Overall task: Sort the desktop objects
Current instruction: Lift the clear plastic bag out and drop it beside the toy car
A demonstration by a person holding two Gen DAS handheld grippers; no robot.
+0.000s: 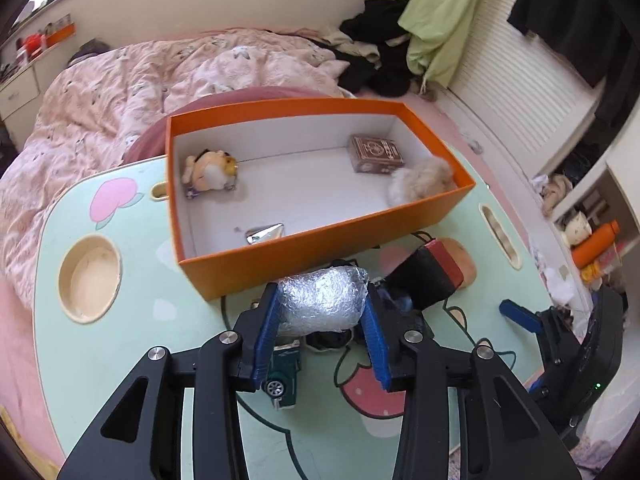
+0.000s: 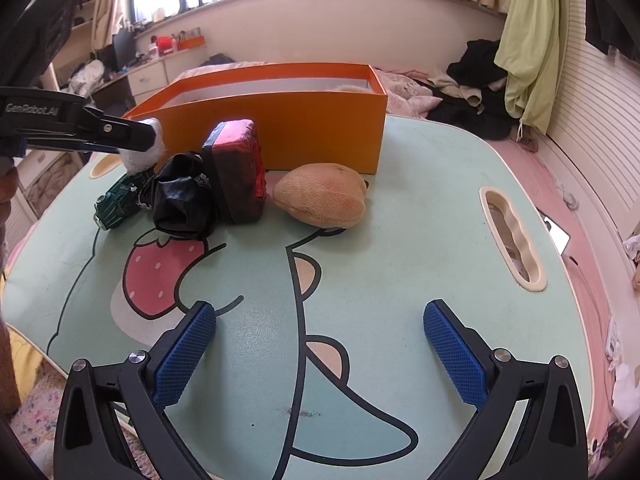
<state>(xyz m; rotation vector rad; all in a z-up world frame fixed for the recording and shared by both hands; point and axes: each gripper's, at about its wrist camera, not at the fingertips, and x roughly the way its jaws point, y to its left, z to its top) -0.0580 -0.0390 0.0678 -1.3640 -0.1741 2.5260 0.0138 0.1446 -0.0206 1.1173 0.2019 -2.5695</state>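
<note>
My left gripper (image 1: 322,294) is shut on a foil-wrapped lump (image 1: 320,300), held just above the table in front of the orange box (image 1: 320,250). The right wrist view shows that gripper (image 2: 148,138) at the left with the lump (image 2: 140,156) over a green toy car (image 2: 118,200). Beside the car lie a crumpled black bag (image 2: 180,200), a red and black block (image 2: 238,172) and a tan plush lump (image 2: 322,196). The box holds a plush hamster (image 1: 210,170), a brown card box (image 1: 376,154), a fluffy ball (image 1: 420,180) and a foil scrap (image 1: 266,234). My right gripper (image 2: 319,308) hangs open over bare table.
The mint-green lap table (image 2: 400,220) carries a cartoon print, a round cup recess (image 1: 89,274) on the left and a handle slot (image 2: 512,236) on the right. A bed with a pink quilt (image 1: 120,80) lies behind it. Clothes are piled at the back right.
</note>
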